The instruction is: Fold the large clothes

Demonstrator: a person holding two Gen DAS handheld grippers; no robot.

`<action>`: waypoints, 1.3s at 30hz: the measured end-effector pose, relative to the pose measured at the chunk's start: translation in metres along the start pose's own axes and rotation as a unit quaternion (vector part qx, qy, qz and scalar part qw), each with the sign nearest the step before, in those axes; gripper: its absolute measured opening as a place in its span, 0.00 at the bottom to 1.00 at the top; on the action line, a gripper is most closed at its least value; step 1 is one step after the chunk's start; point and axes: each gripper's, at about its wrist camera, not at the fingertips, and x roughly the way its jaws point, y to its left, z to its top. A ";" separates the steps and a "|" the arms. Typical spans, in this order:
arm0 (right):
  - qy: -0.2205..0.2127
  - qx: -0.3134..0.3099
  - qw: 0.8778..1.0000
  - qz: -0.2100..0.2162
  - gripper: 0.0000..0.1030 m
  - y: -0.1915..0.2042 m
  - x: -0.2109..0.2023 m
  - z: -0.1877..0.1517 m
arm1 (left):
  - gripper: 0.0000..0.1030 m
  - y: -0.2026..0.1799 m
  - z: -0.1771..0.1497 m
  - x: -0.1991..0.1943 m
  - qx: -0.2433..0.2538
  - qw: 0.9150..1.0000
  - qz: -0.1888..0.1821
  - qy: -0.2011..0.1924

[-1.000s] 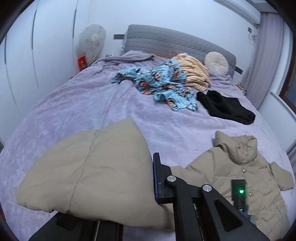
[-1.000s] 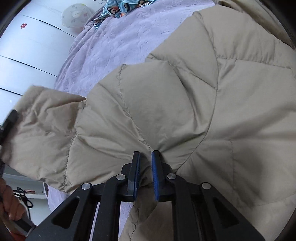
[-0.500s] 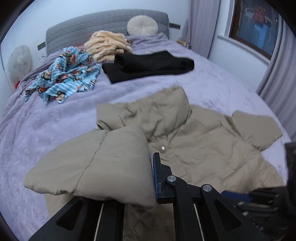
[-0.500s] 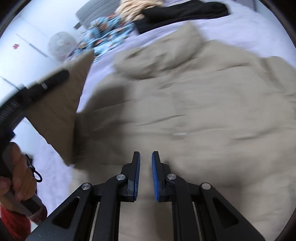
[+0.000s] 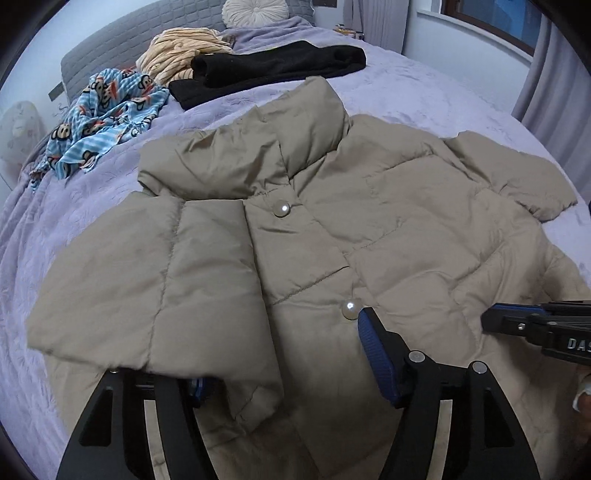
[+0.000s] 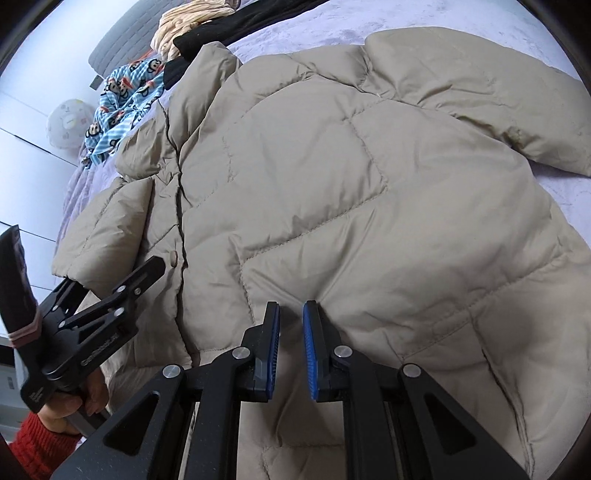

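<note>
A beige puffer jacket (image 5: 388, 229) lies front up on the purple bed (image 5: 92, 206), and two pearl buttons (image 5: 281, 209) show. Its sleeve (image 5: 155, 280) lies folded across the chest. My left gripper (image 5: 280, 350) hangs low over the cuff with its jaws opening. The cuff drapes over one finger and no pad presses it. In the right wrist view the left gripper (image 6: 110, 277) stands spread at the cuff. My right gripper (image 6: 290, 332) is almost shut with nothing in the narrow gap. Its tips sit on the jacket (image 6: 369, 184). The left wrist view shows the right gripper (image 5: 489, 317) by the jacket's right side.
Behind the jacket lie a black garment (image 5: 273, 70), a blue monkey-print cloth (image 5: 107, 122) and a striped yellow garment (image 5: 177, 51). A round cushion (image 5: 255, 11) leans on the grey headboard (image 5: 99, 48). Curtains (image 5: 546, 74) hang on the right. A hand with a red cuff (image 6: 33, 443) holds the left gripper.
The left gripper carried the sleeve to the right onto the jacket's front, sank, and its jaws came apart off the cuff. The right gripper left the jacket's left side and crossed to its right half.
</note>
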 end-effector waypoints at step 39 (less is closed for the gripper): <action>-0.107 0.014 0.989 -0.102 0.79 0.048 -0.010 0.034 | 0.83 0.204 -0.102 -0.004 -0.299 0.947 0.111 0.040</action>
